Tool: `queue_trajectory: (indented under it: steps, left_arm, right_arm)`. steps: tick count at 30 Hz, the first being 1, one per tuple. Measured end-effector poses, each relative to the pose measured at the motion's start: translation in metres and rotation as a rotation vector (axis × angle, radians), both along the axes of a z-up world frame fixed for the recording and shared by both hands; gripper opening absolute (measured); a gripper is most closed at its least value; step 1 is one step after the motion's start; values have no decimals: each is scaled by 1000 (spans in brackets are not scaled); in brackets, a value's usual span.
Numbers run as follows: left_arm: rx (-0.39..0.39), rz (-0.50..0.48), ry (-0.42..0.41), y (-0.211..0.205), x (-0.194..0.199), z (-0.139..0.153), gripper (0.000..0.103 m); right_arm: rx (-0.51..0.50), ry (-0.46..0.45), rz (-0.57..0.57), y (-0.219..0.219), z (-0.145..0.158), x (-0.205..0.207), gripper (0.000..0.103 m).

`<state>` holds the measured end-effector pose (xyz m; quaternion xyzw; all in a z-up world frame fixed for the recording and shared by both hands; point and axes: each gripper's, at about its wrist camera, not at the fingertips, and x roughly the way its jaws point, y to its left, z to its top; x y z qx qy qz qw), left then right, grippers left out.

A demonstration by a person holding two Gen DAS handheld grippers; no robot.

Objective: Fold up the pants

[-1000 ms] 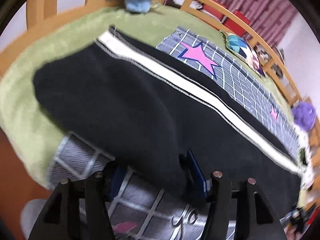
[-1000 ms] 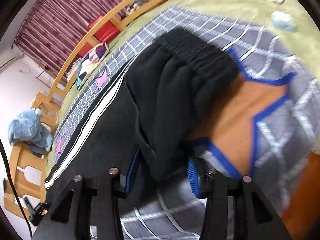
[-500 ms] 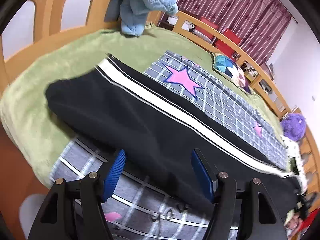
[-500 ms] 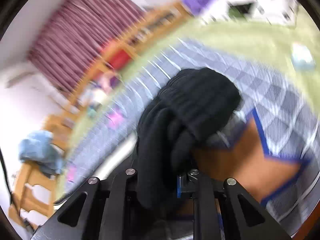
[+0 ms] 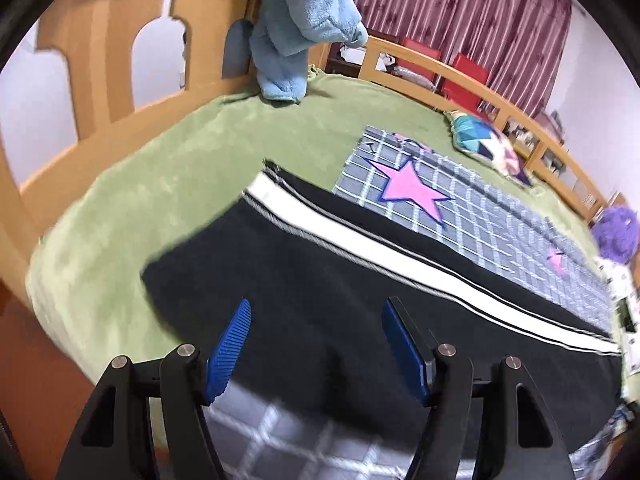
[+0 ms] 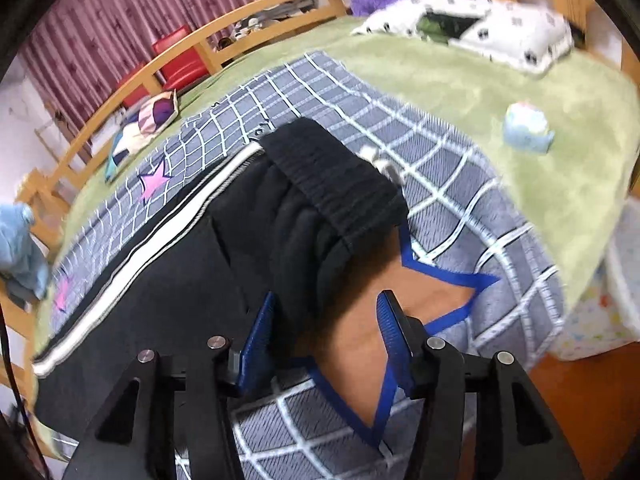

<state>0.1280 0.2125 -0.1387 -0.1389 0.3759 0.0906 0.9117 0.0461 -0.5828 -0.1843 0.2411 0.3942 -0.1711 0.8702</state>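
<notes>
The black white-striped pants (image 5: 360, 288) lie on the grey checked star-patterned blanket (image 5: 500, 216), a patchwork cushion (image 5: 486, 148) behind them.

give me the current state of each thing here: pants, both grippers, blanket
black pants: lying flat lengthwise on the blanket, white side stripe up, not gripped
waistband: bunched, resting on the blanket
left gripper: open, over the pants
right gripper: open, at the waist end
grid blanket: spread on the green bed cover

left hand-held gripper (image 5: 316, 320) released pants (image 5: 320, 300) | right hand-held gripper (image 6: 326, 312) reopened, unclamped
</notes>
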Motion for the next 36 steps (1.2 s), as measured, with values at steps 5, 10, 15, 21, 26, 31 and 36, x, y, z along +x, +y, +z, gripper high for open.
queue_trajectory:
  steps: [5, 10, 15, 21, 26, 31, 36]
  left_arm:
    - [83, -13, -2, 13, 50, 3, 66]
    - [221, 4, 29, 32, 119, -2, 48]
    - [160, -73, 164, 54, 170, -36, 42]
    - [164, -123, 138, 46, 174, -50, 20]
    - [111, -71, 39, 72, 162, -26, 19]
    - [72, -25, 118, 74, 173, -47, 31]
    - [29, 4, 94, 71, 155, -36, 55]
  right_arm:
    - [-104, -13, 58, 49, 34, 21, 53]
    - [-174, 7, 125, 100, 44, 39, 53]
    - [-181, 33, 143, 126, 42, 40, 53]
    - [-160, 70, 158, 151, 28, 61, 53]
    - [-157, 69, 194, 175, 25, 79, 53]
    - [-194, 31, 281, 204, 33, 105, 53]
    - [-270, 5, 477, 242, 33, 151, 68]
